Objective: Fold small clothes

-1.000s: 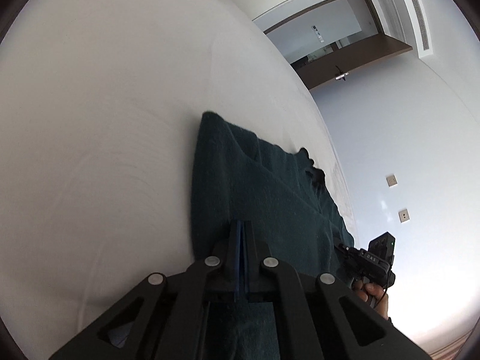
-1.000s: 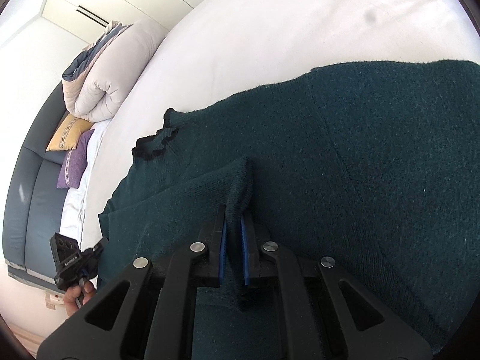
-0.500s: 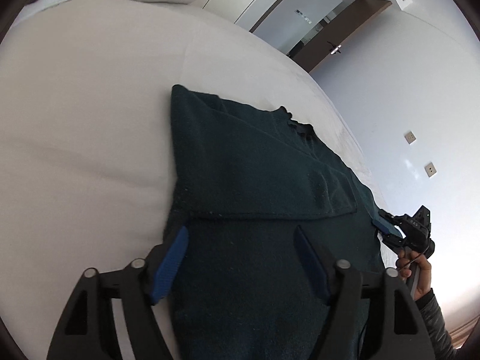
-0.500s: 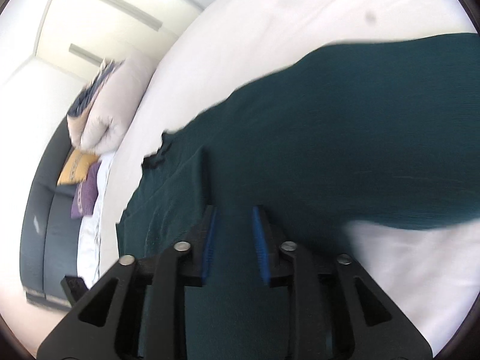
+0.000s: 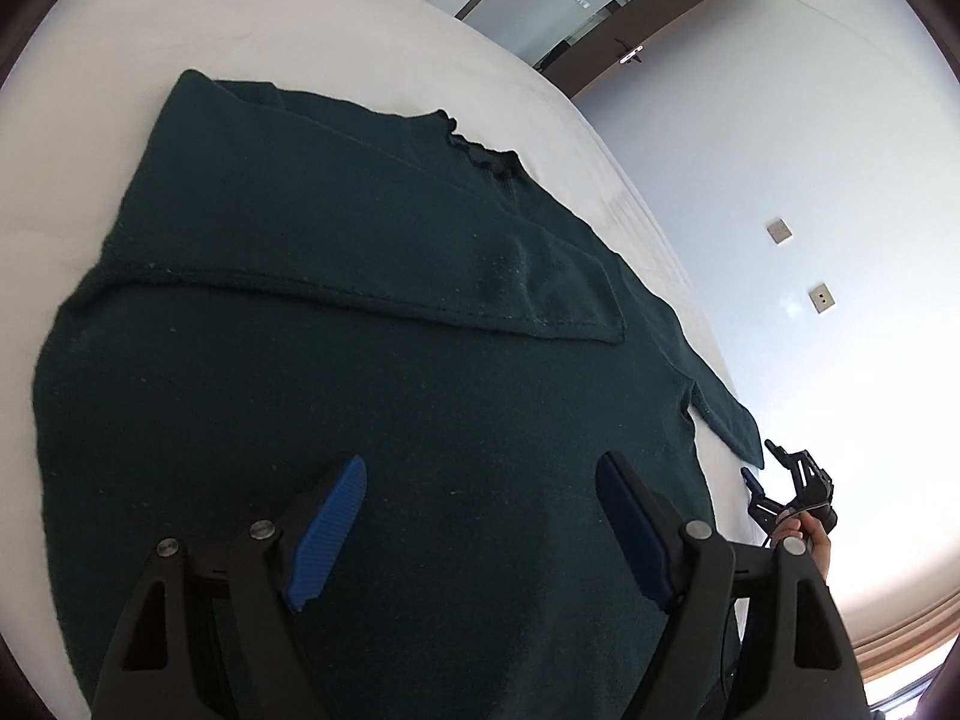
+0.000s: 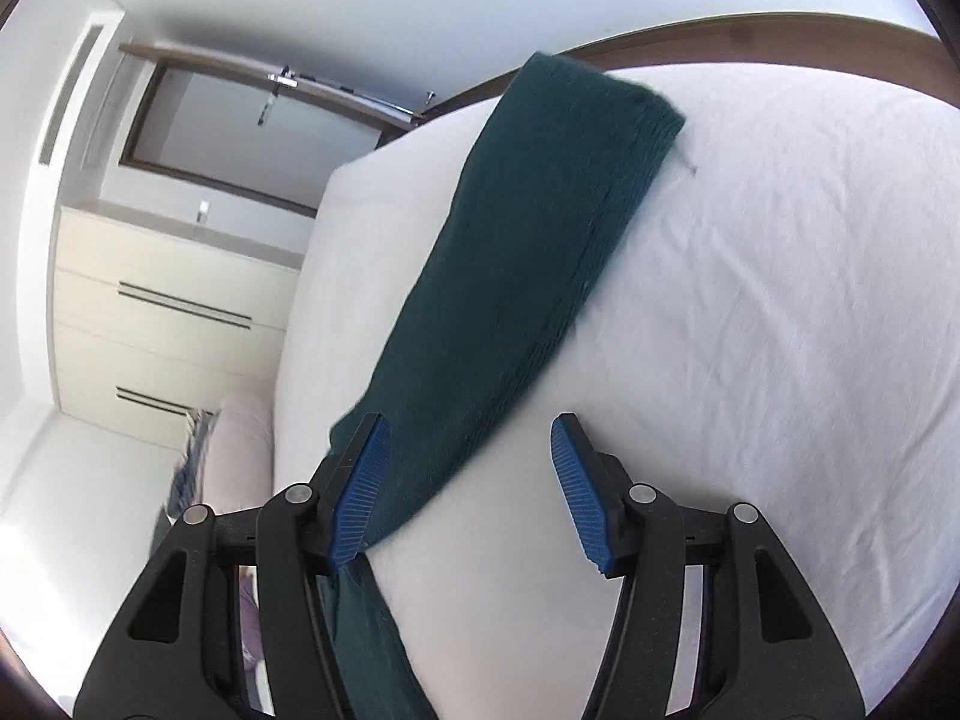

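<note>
1. The dark green sweater [image 5: 384,360] is lying flat on the white bed [image 5: 72,138], with its collar [image 5: 480,150] pointing to the far side.
2. One sleeve [image 5: 420,276] is already lying folded across the chest, so this first fold is looking finished.
3. The left gripper [image 5: 480,480] is hovering above the lower body of the sweater; its jaws are standing wide apart and nothing is between them.
4. The other sleeve [image 6: 540,228] is still stretching out over the bed, unfolded.
5. The right gripper [image 6: 471,438] is arriving at this sleeve; its jaws have just been opening and are standing apart, with the sleeve lying under the left finger but not pinched.
6. I judge that this second sleeve and the body fold are still waiting.
</note>
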`<act>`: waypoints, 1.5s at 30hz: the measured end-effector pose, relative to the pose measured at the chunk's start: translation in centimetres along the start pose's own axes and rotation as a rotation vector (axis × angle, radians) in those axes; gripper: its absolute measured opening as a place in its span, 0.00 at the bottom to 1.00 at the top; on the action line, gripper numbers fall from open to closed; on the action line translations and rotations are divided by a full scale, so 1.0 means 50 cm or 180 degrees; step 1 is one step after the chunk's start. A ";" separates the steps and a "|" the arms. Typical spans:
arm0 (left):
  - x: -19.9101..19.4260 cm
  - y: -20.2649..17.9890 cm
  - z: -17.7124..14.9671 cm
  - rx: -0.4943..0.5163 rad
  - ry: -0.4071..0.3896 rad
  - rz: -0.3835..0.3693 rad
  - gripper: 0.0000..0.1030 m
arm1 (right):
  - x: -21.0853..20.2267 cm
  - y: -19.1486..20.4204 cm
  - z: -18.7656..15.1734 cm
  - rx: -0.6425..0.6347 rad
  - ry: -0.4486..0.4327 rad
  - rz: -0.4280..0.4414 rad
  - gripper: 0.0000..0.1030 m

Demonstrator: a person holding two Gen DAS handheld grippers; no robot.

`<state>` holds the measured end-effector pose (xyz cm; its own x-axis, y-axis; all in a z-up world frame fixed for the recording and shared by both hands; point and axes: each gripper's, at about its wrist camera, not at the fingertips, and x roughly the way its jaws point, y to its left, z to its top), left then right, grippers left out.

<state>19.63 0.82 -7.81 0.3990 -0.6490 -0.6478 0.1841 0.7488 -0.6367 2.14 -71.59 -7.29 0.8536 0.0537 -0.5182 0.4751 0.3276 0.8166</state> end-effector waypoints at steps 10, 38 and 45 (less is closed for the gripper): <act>0.023 -0.009 -0.011 -0.0053 0.0082 -0.0048 0.78 | 0.020 -0.028 0.078 0.0547 -0.0519 0.0060 0.48; 0.116 0.012 0.132 -0.0828 0.0099 -0.0958 0.88 | 0.391 0.516 -0.787 -0.3492 0.1281 -0.0402 0.13; 0.179 -0.034 0.138 -0.0811 0.0319 -0.0936 0.92 | 0.319 0.465 -0.721 -0.3204 0.1377 0.0059 0.75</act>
<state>29.09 -5.32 -9.63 0.2707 -0.8499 -0.4520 0.0437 0.4799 -0.8762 19.09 -29.12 -5.73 0.6181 0.3288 -0.7140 -0.0971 0.9333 0.3458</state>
